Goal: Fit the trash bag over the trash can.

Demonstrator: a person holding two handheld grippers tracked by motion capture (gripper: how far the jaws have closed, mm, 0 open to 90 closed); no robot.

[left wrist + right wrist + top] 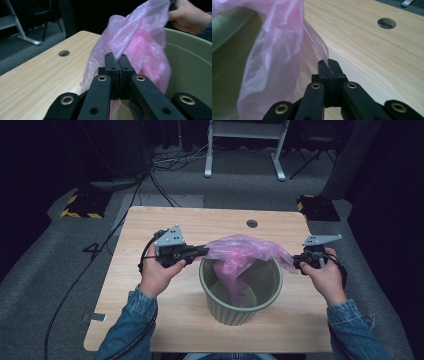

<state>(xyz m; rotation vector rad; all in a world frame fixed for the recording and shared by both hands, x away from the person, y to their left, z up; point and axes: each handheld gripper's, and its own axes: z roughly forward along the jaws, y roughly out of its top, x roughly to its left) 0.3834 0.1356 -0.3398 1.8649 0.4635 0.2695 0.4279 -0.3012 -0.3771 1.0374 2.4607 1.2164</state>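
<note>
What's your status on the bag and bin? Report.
Left hand-held gripper and right hand-held gripper both shut on pink bag. Bag stretched over green bin, part hanging inside. Nothing in the way.

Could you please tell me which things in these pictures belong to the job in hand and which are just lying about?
Part of the job:
pink plastic bag
green bin
left gripper, shut on the bag's edge
right gripper, shut on the opposite edge

Just lying about:
cable hole in the table
white desk frame
floor cables
</note>
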